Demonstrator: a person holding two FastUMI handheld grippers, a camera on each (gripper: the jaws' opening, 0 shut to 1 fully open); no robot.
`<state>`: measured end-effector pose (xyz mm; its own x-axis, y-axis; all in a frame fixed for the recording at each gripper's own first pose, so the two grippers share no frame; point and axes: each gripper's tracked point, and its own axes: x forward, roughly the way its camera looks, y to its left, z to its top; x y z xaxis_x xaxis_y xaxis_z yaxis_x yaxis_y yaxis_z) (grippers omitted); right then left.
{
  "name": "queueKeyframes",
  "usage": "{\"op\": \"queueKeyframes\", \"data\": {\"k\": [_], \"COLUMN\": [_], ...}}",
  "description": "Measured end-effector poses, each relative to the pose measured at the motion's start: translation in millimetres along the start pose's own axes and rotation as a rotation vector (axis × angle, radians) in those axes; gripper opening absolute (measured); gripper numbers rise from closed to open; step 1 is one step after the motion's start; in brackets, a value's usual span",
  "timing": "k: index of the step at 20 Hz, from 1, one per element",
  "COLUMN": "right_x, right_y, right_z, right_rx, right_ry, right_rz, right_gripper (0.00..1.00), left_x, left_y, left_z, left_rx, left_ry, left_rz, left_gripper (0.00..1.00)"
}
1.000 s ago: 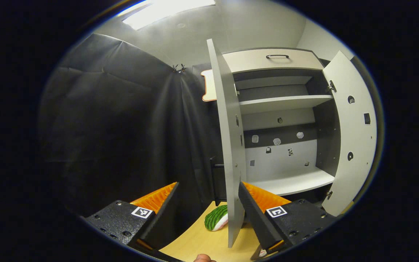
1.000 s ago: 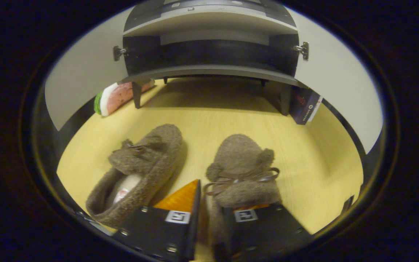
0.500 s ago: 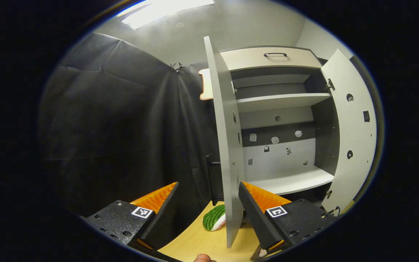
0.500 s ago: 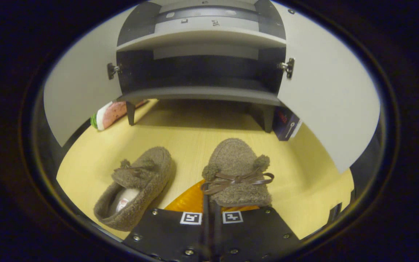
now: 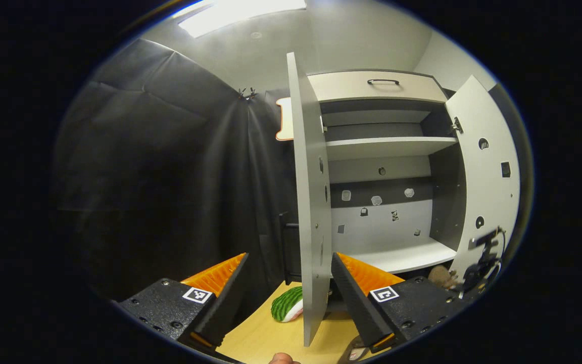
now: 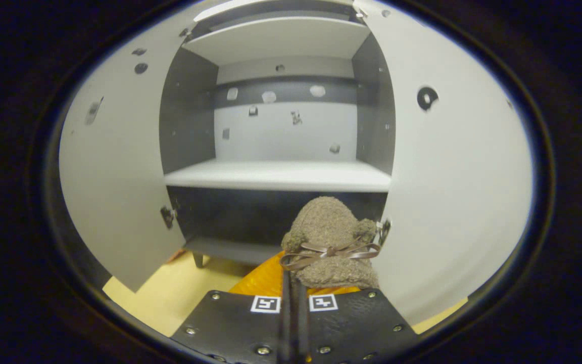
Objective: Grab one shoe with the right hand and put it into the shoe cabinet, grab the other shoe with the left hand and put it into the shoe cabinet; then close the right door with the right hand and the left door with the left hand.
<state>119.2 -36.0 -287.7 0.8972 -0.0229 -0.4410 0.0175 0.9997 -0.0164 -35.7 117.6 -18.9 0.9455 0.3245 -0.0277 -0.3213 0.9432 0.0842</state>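
Left gripper (image 5: 286,288) is where I begin: in the left gripper view I see its orange ribbed fingers (image 5: 220,275) spread wide and holding nothing, with the thin edge of the pale grey left cabinet door (image 5: 311,202) standing upright between them, farther off. Beyond it the grey laminate shoe cabinet (image 5: 387,146) stands open, its white lower shelf (image 5: 402,255) bare, and a green striped plush toy (image 5: 287,304) lies on the yellow wooden floor (image 5: 271,336). In the right gripper view, my right gripper (image 6: 296,283) has its fingers pressed nearly together, pinching the heel end of the fuzzy brown slipper with a ribbon bow (image 6: 331,242). Its long axis runs straight ahead, toe towards the cabinet. That shelf lies directly forward and above the toe, between both open doors, so I judge the coming move as a lift and push forward.
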Motion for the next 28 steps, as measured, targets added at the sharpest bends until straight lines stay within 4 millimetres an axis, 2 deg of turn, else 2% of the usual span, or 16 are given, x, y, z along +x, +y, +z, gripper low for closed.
{"op": "queueKeyframes", "data": {"k": [3,5,8,11,15,19,23,27,28], "right_x": [29,53,92,134,178,216,239,249,252], "right_y": [0,-1,-1,3,10,15,10,3,5], "right_z": [64,99,138,162,168,150,129,115,110], "right_rx": [-0.005,-0.019,-0.059,-0.086,-0.118,-0.102,-0.103,-0.089,-0.079], "right_ry": [-0.072,-0.111,-0.141,-0.142,-0.115,-0.044,0.01,0.064,0.083], "right_rz": [0.01,0.008,0.013,0.021,0.029,0.038,0.012,-0.027,-0.022], "right_gripper": [0.06,0.06,0.06,0.06,0.06,0.06,0.06,0.07,0.11], "left_x": [-5,-8,-12,-18,-27,-36,-44,-45,-45], "left_y": [2,7,17,27,46,67,82,80,77], "left_z": [-8,-10,-14,-21,-32,-37,-42,-44,-43], "left_rx": [-0.018,-0.017,-0.015,-0.034,-0.038,-0.037,-0.032,-0.036,-0.035], "left_ry": [0.011,0.011,0.017,0.029,0.055,0.077,0.095,0.107,0.108], "left_rz": [-0.002,0.013,0.054,0.101,0.181,0.265,0.327,0.335,0.33], "left_gripper": [0.97,0.98,0.98,0.98,0.97,0.98,0.98,0.98,0.98]}}
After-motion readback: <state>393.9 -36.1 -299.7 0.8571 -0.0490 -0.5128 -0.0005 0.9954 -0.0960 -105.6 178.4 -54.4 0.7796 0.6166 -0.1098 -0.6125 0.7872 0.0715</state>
